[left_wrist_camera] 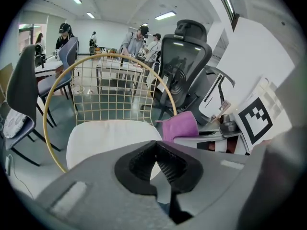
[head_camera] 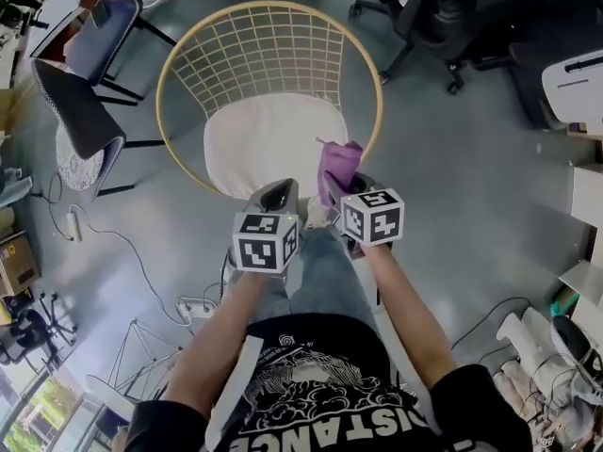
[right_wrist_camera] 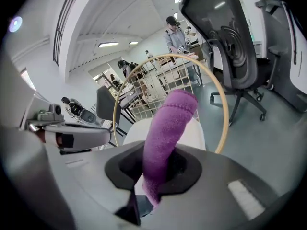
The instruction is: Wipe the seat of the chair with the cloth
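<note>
The chair has a gold wire frame (head_camera: 179, 55) and a round white seat cushion (head_camera: 268, 144); the cushion also shows in the left gripper view (left_wrist_camera: 108, 138). A purple cloth (head_camera: 339, 163) hangs over the seat's near right edge. My right gripper (head_camera: 337, 194) is shut on it, and the cloth (right_wrist_camera: 168, 128) stands up from between that gripper's jaws (right_wrist_camera: 153, 174). My left gripper (head_camera: 276, 196) is just left of it at the seat's near edge, shut with nothing in it (left_wrist_camera: 157, 164). From there the cloth (left_wrist_camera: 180, 127) shows to the right.
A black office chair (head_camera: 433, 17) stands behind the wire chair to the right. Two dark chairs (head_camera: 80, 111) stand to the left. Cables and a power strip (head_camera: 193, 306) lie on the grey floor. A white machine (head_camera: 575, 83) is at the right. People stand at tables (left_wrist_camera: 136, 42) far behind.
</note>
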The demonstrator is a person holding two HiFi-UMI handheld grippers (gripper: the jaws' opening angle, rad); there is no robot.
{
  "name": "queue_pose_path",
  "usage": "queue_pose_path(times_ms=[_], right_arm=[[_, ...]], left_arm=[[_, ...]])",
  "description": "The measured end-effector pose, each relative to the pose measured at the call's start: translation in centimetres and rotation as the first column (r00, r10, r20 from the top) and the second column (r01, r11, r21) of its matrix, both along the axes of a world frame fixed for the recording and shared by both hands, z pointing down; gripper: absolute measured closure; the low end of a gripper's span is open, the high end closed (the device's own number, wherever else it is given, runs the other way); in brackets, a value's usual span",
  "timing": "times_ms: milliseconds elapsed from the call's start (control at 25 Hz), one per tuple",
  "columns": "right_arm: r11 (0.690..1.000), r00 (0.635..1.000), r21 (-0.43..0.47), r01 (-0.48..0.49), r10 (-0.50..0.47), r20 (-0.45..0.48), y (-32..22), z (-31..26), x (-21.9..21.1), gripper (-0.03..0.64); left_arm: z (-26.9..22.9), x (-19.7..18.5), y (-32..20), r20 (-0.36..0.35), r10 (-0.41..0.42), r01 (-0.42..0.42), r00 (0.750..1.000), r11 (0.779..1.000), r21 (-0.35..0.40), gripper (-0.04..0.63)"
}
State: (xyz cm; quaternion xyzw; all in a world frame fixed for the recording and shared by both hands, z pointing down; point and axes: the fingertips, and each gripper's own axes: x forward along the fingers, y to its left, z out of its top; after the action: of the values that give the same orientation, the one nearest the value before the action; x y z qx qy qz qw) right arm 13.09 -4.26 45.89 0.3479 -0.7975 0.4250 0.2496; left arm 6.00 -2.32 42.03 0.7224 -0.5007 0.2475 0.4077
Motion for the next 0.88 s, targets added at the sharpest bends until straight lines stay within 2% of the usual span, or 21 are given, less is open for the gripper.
queue_pose_path(times_ms=[280, 480, 680, 880], right_arm=[[0.995, 0.999, 0.104, 0.003, -0.007, 0.034, 0.2, -7.2, -2.8, 0.557], [0.983, 0.998, 0.184, 0.013, -0.025, 0.062, 0.2, -12.5, -5.0, 0.557], [0.959, 0.999, 0.281, 0.03, -0.037, 0.02, 0.2, -16.3, -6.4, 0.558], [0.941, 0.999, 0.337, 0.032, -0.039, 0.015, -0.1, -17.8, -8.0, 0.56]], left_arm=[[-5.1, -0.7, -0.3, -0.004, 0.029, -0.029, 1.0, 0.996, 0.086, 0.597], [-9.7, -1.5, -1.5, -0.001, 0.041, -0.04, 0.999, 0.985, 0.17, 0.597], [-12.9, -2.7, -1.9, 0.011, 0.052, -0.053, 0.999, 0.966, 0.253, 0.597], [-13.7, -4.3, -1.5, 0.024, 0.033, -0.038, 0.999, 0.964, 0.261, 0.598]])
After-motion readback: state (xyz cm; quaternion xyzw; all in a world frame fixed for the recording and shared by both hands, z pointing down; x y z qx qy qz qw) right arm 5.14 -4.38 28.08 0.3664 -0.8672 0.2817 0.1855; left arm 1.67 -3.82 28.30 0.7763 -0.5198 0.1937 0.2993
